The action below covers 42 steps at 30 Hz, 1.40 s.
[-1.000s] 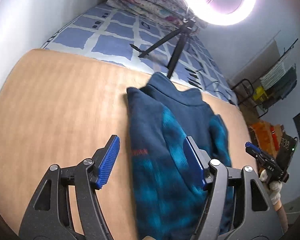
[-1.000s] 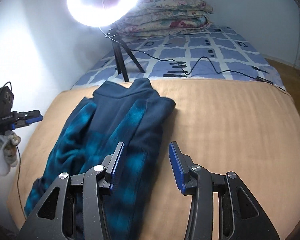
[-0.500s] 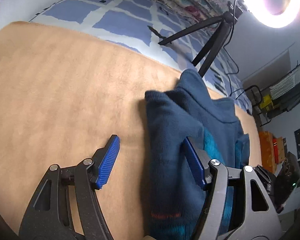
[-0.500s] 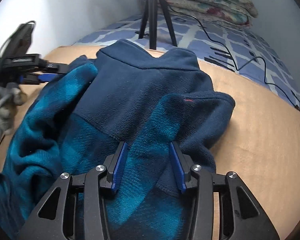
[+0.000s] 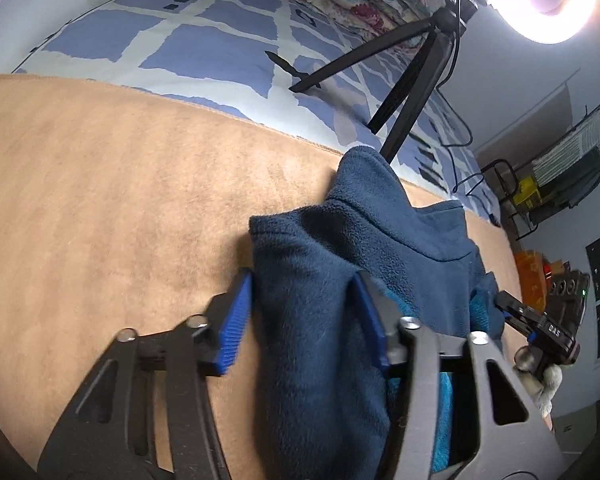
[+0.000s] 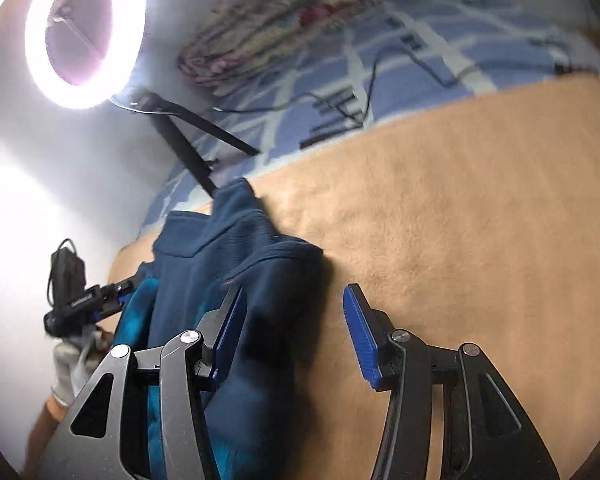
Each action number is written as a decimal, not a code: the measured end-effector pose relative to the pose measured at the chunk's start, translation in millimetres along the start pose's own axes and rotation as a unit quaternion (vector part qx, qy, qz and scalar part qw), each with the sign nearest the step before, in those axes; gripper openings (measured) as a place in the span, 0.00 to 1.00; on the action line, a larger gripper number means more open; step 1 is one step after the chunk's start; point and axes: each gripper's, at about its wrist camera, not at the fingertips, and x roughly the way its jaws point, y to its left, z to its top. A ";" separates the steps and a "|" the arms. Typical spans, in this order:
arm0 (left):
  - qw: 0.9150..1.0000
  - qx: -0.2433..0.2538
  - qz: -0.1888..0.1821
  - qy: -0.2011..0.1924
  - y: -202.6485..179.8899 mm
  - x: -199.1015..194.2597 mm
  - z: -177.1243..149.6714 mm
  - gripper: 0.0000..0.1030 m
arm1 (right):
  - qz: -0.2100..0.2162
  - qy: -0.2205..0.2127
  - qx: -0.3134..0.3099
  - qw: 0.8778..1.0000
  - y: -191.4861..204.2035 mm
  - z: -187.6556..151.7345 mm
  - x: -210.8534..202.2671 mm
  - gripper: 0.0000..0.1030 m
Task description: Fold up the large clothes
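Note:
A dark blue fleece jacket (image 5: 364, 264) with teal check panels lies partly folded on the tan blanket (image 5: 120, 208). My left gripper (image 5: 304, 320) straddles a raised fold of the fleece, its blue pads (image 5: 236, 320) close on either side of the cloth. In the right wrist view the jacket (image 6: 260, 280) lies at the left and my right gripper (image 6: 296, 324) is open over its right edge, the left pad on the cloth, the right pad (image 6: 360, 336) over the blanket. The other gripper (image 6: 88, 304) shows beyond the jacket, and likewise in the left wrist view (image 5: 540, 328).
A ring light (image 6: 84, 32) on a black tripod (image 5: 412, 80) stands just behind the jacket's collar. A blue patterned bedsheet (image 5: 204, 40) with cables and a folded floral quilt (image 6: 284, 20) lie beyond. Shelves and boxes (image 5: 560, 184) stand at the right.
My left gripper has narrowed around the fleece fold. My right gripper has opened wider and shifted from over the jacket's middle to its right edge, tilting the view.

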 end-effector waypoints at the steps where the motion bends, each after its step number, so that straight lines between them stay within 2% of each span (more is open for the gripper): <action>1: 1.000 0.006 0.005 0.002 -2.6 2.4 0.5 0.35 | 0.000 0.006 0.002 1.000 0.8 -0.1 6.5 0.48; 3: 1.000 0.022 0.014 0.003 -10.1 7.0 0.1 0.21 | -0.001 0.011 -0.008 1.000 10.2 -0.4 17.2 0.48; 4: 0.999 0.034 0.021 0.001 -15.0 8.7 -1.4 0.20 | -0.005 0.010 -0.017 1.000 15.0 3.4 21.7 0.48; 5: 0.999 0.042 0.025 -0.001 -18.4 9.8 -2.8 0.13 | -0.005 0.013 -0.025 1.000 19.3 5.0 24.7 0.45; 6: 0.998 0.051 0.028 -0.003 -22.1 10.3 -4.3 0.10 | -0.008 0.017 -0.032 0.999 24.5 6.2 28.2 0.28; 7: 0.998 0.058 0.031 -0.007 -25.4 9.1 -5.4 0.09 | -0.012 0.023 -0.040 0.999 28.7 6.6 29.3 0.17; 8: 0.998 0.061 0.032 -0.012 -27.5 6.2 -6.1 0.08 | -0.018 0.029 -0.051 0.998 34.9 5.9 31.8 0.10; 9: 0.998 0.060 0.028 -0.015 -28.1 3.5 -6.3 0.07 | -0.028 0.027 -0.064 0.997 39.6 5.4 29.6 0.09; 12: 0.998 0.056 0.016 -0.034 -31.5 -13.9 -7.1 0.06 | -0.050 0.010 -0.110 0.993 60.7 2.6 16.8 0.07; 20: 0.993 0.085 0.000 -0.078 -68.3 -71.0 -19.4 0.06 | -0.053 -0.042 -0.138 0.988 91.7 -3.2 -35.7 0.06; 27: 0.988 0.114 -0.005 -0.102 -101.9 -119.4 -35.1 0.06 | -0.057 -0.059 -0.164 0.983 125.4 -7.0 -67.1 0.06; 34: 0.987 0.115 -0.016 -0.115 -114.8 -161.6 -63.3 0.06 | -0.060 -0.071 -0.174 0.980 140.7 -22.9 -103.6 0.06; 42: 0.983 0.137 -0.016 -0.120 -129.5 -204.2 -110.6 0.06 | -0.062 -0.077 -0.181 0.979 152.5 -61.2 -146.6 0.06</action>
